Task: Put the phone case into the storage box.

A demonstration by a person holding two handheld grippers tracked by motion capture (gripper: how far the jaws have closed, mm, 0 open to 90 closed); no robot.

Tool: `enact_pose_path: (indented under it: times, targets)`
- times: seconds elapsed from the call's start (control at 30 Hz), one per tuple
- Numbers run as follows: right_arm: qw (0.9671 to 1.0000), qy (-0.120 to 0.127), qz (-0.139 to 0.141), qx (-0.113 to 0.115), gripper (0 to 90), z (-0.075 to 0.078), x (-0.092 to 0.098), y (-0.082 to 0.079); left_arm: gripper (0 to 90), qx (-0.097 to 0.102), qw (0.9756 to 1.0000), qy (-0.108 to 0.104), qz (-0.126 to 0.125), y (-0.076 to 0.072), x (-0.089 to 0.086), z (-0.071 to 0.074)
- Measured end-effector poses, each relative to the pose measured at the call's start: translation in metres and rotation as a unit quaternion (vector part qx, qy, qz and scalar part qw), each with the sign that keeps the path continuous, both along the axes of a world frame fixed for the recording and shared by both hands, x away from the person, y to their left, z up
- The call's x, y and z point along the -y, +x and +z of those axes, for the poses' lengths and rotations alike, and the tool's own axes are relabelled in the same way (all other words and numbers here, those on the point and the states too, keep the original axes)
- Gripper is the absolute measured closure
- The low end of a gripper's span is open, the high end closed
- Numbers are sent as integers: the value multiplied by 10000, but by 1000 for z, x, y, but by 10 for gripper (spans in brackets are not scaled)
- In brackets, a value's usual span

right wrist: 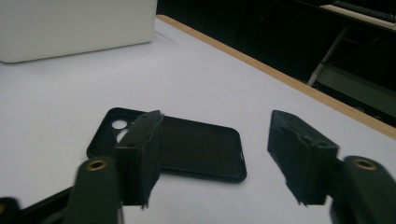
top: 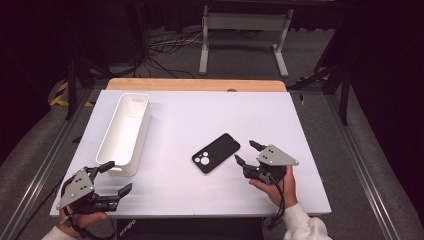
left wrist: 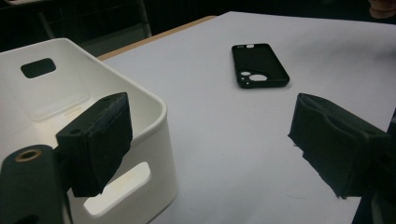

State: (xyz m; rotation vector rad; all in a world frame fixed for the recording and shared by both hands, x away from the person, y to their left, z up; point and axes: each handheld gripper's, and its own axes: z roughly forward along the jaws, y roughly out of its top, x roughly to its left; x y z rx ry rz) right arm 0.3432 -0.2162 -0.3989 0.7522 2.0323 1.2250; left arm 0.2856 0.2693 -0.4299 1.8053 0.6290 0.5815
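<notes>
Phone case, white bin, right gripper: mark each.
phone case (top: 216, 153), high view, middle of its hollow inside.
white bin (top: 142, 131), high view, right side wall.
right gripper (top: 247, 152), high view, midway between its fingertips.

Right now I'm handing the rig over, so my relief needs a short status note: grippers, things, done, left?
Left gripper: open, holding nothing, by the near end of the white bin.
Right gripper: open, holding nothing, just right of the black phone case.
The case lies flat, hollow side up, mid-table, apart from the bin, which looks empty.
Done: nothing picked up.
Left: probably grip the case, likely for the bin.
</notes>
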Motion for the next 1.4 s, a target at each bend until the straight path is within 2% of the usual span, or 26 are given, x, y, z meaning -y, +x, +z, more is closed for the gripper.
enact_pose_path:
  times: [0.03, 0.07, 0.13, 0.2, 0.27, 0.3, 0.33, 0.4, 0.5, 0.6, 0.63, 0.67, 0.73, 0.77, 0.8, 0.87, 0.9, 1.0, 1.03, 1.1, 1.2, 1.23, 1.4]
  targets:
    - [10000, -13, 0, -23, 436, 1, 0, 3, 149, -16, 10000, -27, -52, 2, 4, -1]
    - [10000, -52, -12, -62, 493, 3, 0, 9, 160, 8, 10000, 34, -74, 3, 7, -1]
    - [9998, -134, -15, -145, 546, 6, -1, 17, 163, 40, 9998, 140, -150, 4, 10, -1]
    - [9998, -133, -18, -163, 640, 9, -1, 25, 198, 72, 9996, 196, -167, 6, 13, -1]
    - [9997, -90, 16, -206, 672, 10, -1, 30, 207, 14, 9996, 167, -218, 7, 15, -2]
    - [9997, -72, 56, -220, 727, 11, -2, 35, 207, -6, 9995, 167, -269, 8, 17, -2]
    - [9994, -214, 67, -248, 788, 13, -7, 43, 208, 14, 9992, 251, -295, 9, 19, -3]
    - [9991, -311, 58, -280, 847, 13, -12, 50, 208, 3, 9992, 223, -342, 11, 22, -4]
    - [9982, -433, 131, -398, 900, 14, -20, 67, 215, -24, 9987, 316, -397, 15, 26, -4]
    - [9976, -449, 174, -490, 900, 15, -25, 77, 215, -51, 9983, 360, -462, 16, 27, -4]
    - [9963, -491, 197, -675, 900, 14, -30, 91, 214, -83, 9982, 367, -476, 17, 27, -5]
    - [9955, -525, 201, -761, 900, 13, -33, 97, 214, -82, 9981, 381, -482, 17, 27, -5]
    - [9938, -643, 186, -892, 900, 11, -40, 107, 215, -96, 9980, 359, -511, 17, 27, -5]
    - [9938, -643, 186, -892, 900, 11, -40, 107, 215, -96, 9980, 359, -511, 17, 27, -5]
    - [9926, -691, 187, -977, 900, 9, -43, 112, 215, -98, 9980, 352, -518, 17, 27, -5]
    - [9888, -968, 169, -1121, 900, 2, -56, 127, 214, -130, 9979, 350, -532, 17, 28, -6]
    - [9888, -968, 169, -1121, 900, 2, -56, 127, 214, -125, 9978, 347, -545, 17, 29, -7]
    - [9846, -1131, 127, -1330, 900, -10, -64, 138, 208, -151, 9976, 405, -544, 18, 31, -8]
    - [9823, -1149, 114, -1475, 900, -19, -66, 146, 202, -156, 9975, 417, -546, 18, 32, -9]
    - [9813, -1151, 110, -1538, 900, -22, -66, 149, 202, -94, 9975, 425, -564, 18, 34, -9]
    - [9786, -1122, 20, -1727, 900, -32, -65, 159, 199, -150, 9965, 407, -717, 21, 37, -9]
    - [9767, -1212, -55, -1771, 900, -36, -65, 162, 203, -159, 9968, 381, -686, 23, 39, -10]
    - [9742, -1250, -107, -1877, 900, -42, -61, 167, 218, -295, 9970, 342, -622, 29, 38, -11]
